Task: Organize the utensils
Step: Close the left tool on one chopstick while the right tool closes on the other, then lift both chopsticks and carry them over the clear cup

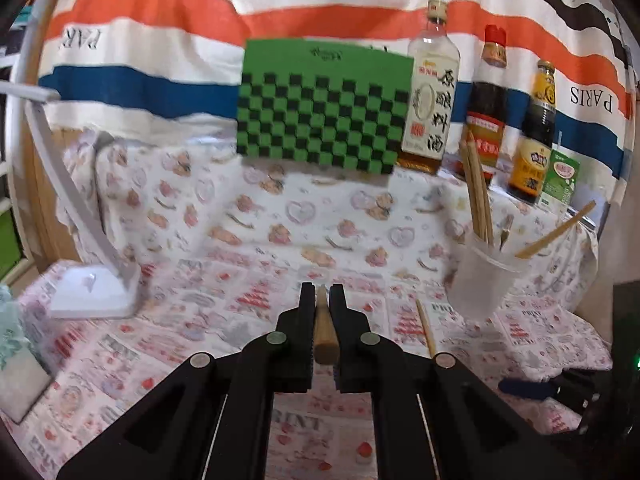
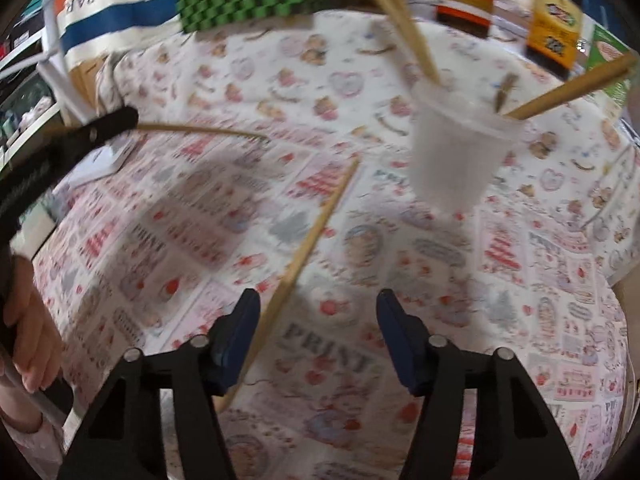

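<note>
Nearest in the left wrist view, the left gripper (image 1: 322, 300) has its black jaws pinching a pale wooden chopstick (image 1: 325, 332) by its thick end, so the stick runs out ahead, lifted clear of the bench (image 1: 160, 360), presumably ready to be carried to the holder. In the right wrist view, the right gripper (image 2: 316, 320) points steeply down with its blue-padded jaws spread and pressing nothing. A second bare wooden chopstick (image 2: 316, 232) lies flat on the patterned cloth, its near end just beside the left-hand pad, so it looks like the next pick. Farther on stands the frosted translucent plastic cup (image 1: 486, 276), already holding several wooden sticks that lean against its rim. Beyond it stand sauce bottles (image 1: 486, 100) and a green checkered board (image 1: 320, 108).
</note>
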